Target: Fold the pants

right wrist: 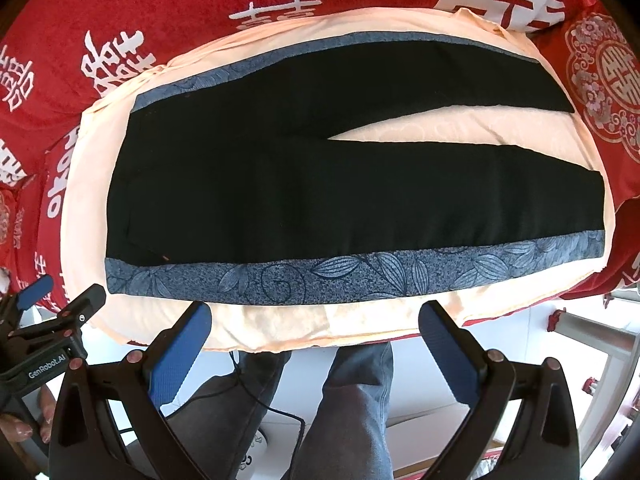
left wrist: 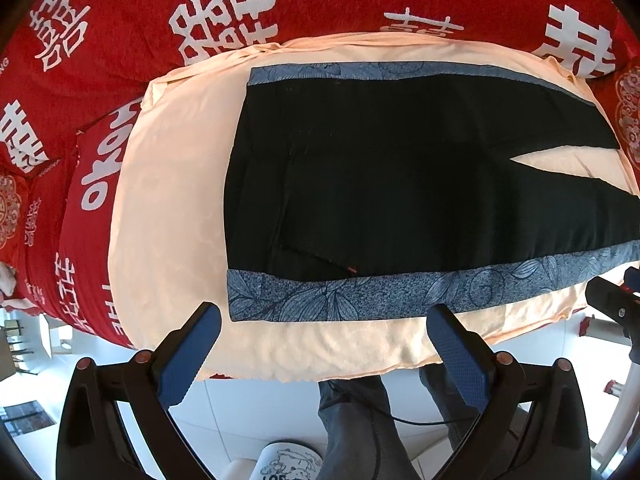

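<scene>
Black pants spread flat on peach cloth over red bedding with white characters; waistband left, legs parted toward the right, blue leaf-print stripes along both outer seams. Left tongs wide open, empty, hovering just off the near stripe by the waistband. Right tongs likewise gaping, empty, near the stripe's middle. Below the cloth's edge: legs in grey trousers, thin black cable, white floor. No containers visible.
</scene>
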